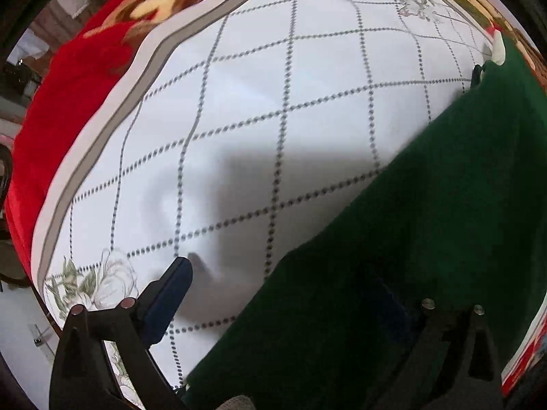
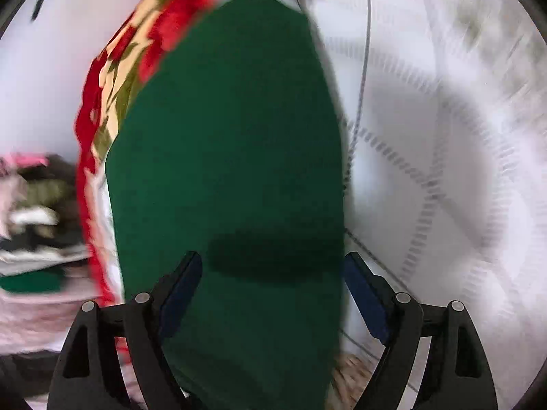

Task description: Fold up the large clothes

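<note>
Green garment (image 2: 232, 157) blurred between gaping right tongs (image 2: 271, 283), far end cut off

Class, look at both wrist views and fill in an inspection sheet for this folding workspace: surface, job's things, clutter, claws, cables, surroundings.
Surface: white cloth with dotted grey grid and flower prints, laid over a red floral blanket.
Job's things: dark green knit garment lying flat in a long strip on the cloth.
Clutter: blurred heap of mixed clothes beyond the blanket's edge.
Claws: left claw open, one finger over the white cloth, the other over the garment; right claw open, garment between its fingers, pads apart from it.
Cables: nothing seen.
Surroundings: pale wall and floor at the edges; too blurred for detail.
</note>
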The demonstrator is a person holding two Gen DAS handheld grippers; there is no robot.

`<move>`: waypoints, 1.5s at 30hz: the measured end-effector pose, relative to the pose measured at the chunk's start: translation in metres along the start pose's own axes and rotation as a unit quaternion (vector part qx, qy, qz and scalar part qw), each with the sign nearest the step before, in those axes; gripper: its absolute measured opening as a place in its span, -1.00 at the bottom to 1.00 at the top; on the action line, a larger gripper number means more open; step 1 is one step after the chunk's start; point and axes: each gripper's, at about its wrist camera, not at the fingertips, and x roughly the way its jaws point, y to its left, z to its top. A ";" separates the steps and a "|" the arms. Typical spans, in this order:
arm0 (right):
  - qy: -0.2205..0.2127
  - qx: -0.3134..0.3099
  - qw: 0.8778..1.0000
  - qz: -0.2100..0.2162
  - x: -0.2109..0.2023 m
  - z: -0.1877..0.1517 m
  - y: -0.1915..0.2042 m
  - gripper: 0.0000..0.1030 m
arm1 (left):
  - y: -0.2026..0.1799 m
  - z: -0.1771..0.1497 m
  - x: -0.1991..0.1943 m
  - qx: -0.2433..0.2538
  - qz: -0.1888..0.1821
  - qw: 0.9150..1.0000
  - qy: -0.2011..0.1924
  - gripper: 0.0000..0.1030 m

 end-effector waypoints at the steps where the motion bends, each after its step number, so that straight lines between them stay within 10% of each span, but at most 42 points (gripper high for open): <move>1: 0.004 0.001 1.000 0.020 0.009 0.003 -0.003 0.68 | -0.005 0.002 -0.003 0.008 0.010 1.000 -0.006 1.00; 2: -0.003 -0.012 0.999 0.032 0.014 0.003 -0.002 0.67 | -0.009 0.003 -0.006 0.014 0.018 1.000 -0.010 1.00; 5: -0.029 -0.049 0.998 0.033 0.013 -0.007 0.001 -0.33 | -0.012 0.006 -0.023 0.016 0.031 0.999 -0.027 1.00; 8: -0.047 0.003 0.996 0.070 -0.020 -0.021 -0.021 -0.60 | -0.012 0.006 -0.050 0.015 0.034 0.998 -0.049 1.00; 16: -0.086 0.092 0.992 -0.032 -0.131 -0.130 -0.120 -0.61 | -0.026 -0.036 -0.112 0.009 0.052 0.995 -0.085 1.00; 22: -0.016 0.149 0.986 -0.070 -0.148 -0.192 -0.207 -0.44 | -0.076 -0.073 -0.088 0.059 0.033 0.997 -0.042 1.00; 29: -0.006 0.091 0.984 -0.154 -0.195 -0.208 -0.216 0.53 | -0.124 -0.083 -0.076 0.081 0.033 0.995 -0.040 1.00; 33: -0.058 0.000 0.978 -0.199 -0.221 -0.195 -0.177 0.42 | -0.149 -0.061 -0.059 0.088 0.033 0.994 -0.051 1.00; 36: -0.057 -0.083 0.977 -0.186 -0.205 -0.168 -0.130 -0.30 | -0.171 -0.038 -0.033 0.111 0.060 0.990 -0.058 1.00; 40: 0.003 -0.151 0.977 -0.152 -0.137 -0.118 -0.077 -0.33 | -0.178 -0.016 0.000 0.122 0.063 0.990 -0.041 1.00; 45: 0.041 -0.177 0.961 -0.208 -0.049 -0.052 -0.077 -0.41 | -0.168 -0.011 0.001 0.120 0.046 0.991 -0.043 1.00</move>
